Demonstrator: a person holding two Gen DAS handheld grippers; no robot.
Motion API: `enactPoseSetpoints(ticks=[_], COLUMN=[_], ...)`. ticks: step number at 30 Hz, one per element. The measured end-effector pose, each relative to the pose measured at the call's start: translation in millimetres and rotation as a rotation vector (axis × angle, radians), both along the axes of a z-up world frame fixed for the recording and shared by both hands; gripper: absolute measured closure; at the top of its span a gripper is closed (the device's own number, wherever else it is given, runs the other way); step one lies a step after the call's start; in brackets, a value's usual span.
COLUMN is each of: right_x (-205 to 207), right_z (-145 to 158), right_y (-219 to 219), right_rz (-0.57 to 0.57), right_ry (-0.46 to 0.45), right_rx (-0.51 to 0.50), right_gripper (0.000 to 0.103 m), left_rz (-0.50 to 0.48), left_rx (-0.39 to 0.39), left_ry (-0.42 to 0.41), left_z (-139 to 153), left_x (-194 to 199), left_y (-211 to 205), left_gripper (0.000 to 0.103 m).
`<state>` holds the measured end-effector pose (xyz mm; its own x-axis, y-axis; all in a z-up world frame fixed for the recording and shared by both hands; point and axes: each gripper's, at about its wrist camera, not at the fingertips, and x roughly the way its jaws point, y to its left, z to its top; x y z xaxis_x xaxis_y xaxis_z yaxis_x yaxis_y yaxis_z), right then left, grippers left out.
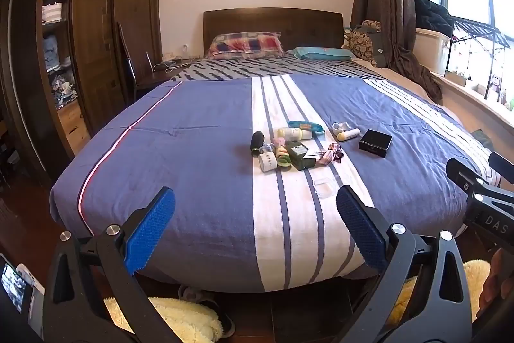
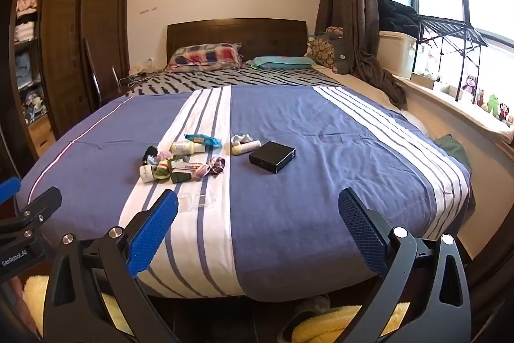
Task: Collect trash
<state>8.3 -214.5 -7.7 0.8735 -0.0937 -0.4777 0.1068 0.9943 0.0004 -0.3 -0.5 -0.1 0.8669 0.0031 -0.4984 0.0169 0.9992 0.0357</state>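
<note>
Both the left gripper (image 1: 255,225) and right gripper (image 2: 257,227) hover wide open and empty off the bed's (image 1: 199,130) foot, the trash pile (image 1: 289,147) lying well ahead beside a closed black box (image 1: 375,142)

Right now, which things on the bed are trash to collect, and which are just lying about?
Likely trash:
teal wrapper
clear plastic case
crumpled striped wrapper

Lying about:
black box
lotion bottle
pillows
window toys

Bare blue bedspread (image 2: 337,150) right of black box (image 2: 272,160); clutter pile (image 2: 180,161) leftward.
</note>
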Motion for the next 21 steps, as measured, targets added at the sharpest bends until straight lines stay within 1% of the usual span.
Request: enactPoseSetpoints(ticks=[14,16,21], right_x=[-5,2,1], right_z=[-5,-4,-3], right_y=[2,3,3], right_rz=[0.013,0.013,0.009], right_ry=[0.003,0.008,0.006], right_rx=[-0.002,-0.001,-0.002], right_gripper=[0.003,0.003,0.003], left_rz=[0.002,0.005,0.010], left_rx=[-0.002,-0.009,-0.012], left_ry=[0.000,-0.003,-0.007], left_z=[0,4,11], left_x=[1,2,-1], left_y=[-2,1,6], left_gripper=[0.008,0.008,0.008])
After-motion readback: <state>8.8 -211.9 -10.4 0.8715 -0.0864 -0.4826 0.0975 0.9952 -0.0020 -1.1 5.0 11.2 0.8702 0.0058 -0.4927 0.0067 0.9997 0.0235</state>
